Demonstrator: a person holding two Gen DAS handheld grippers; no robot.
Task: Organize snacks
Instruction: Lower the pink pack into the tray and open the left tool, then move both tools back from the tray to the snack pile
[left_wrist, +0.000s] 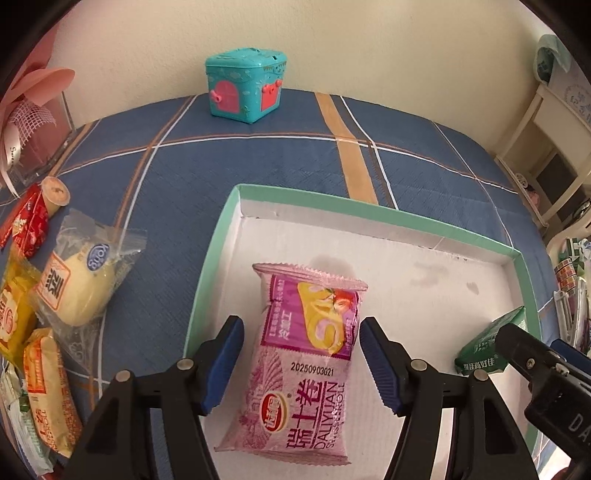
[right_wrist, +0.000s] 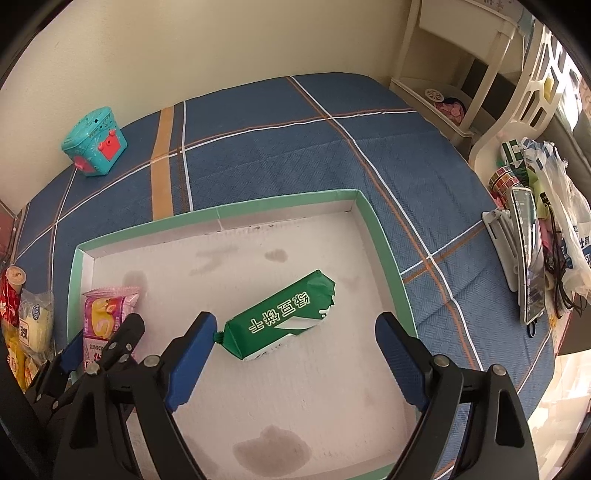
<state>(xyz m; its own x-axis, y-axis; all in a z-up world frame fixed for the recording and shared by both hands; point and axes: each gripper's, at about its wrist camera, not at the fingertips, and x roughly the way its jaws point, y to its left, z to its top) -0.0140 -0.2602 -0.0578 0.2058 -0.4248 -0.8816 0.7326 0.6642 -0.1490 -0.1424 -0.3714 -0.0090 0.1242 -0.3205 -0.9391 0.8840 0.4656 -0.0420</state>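
Note:
A shallow white tray with a green rim (left_wrist: 388, 216) (right_wrist: 218, 212) lies on the blue plaid cloth. A pink Swiss-roll packet (left_wrist: 306, 354) (right_wrist: 105, 314) lies flat in the tray's left part. My left gripper (left_wrist: 301, 360) is open, its blue pads either side of the packet without touching it. A green biscuit packet (right_wrist: 284, 315) (left_wrist: 487, 343) lies in the tray's middle. My right gripper (right_wrist: 295, 356) is open just behind it, the left pad (right_wrist: 192, 354) near the packet's crimped end.
Several loose snacks (left_wrist: 74, 280) (right_wrist: 26, 325) lie on the cloth left of the tray. A teal toy box (left_wrist: 245, 85) (right_wrist: 94, 147) stands at the back by the wall. A phone and bags (right_wrist: 532, 254) sit on the right edge; a cream shelf (right_wrist: 461, 70) stands beyond.

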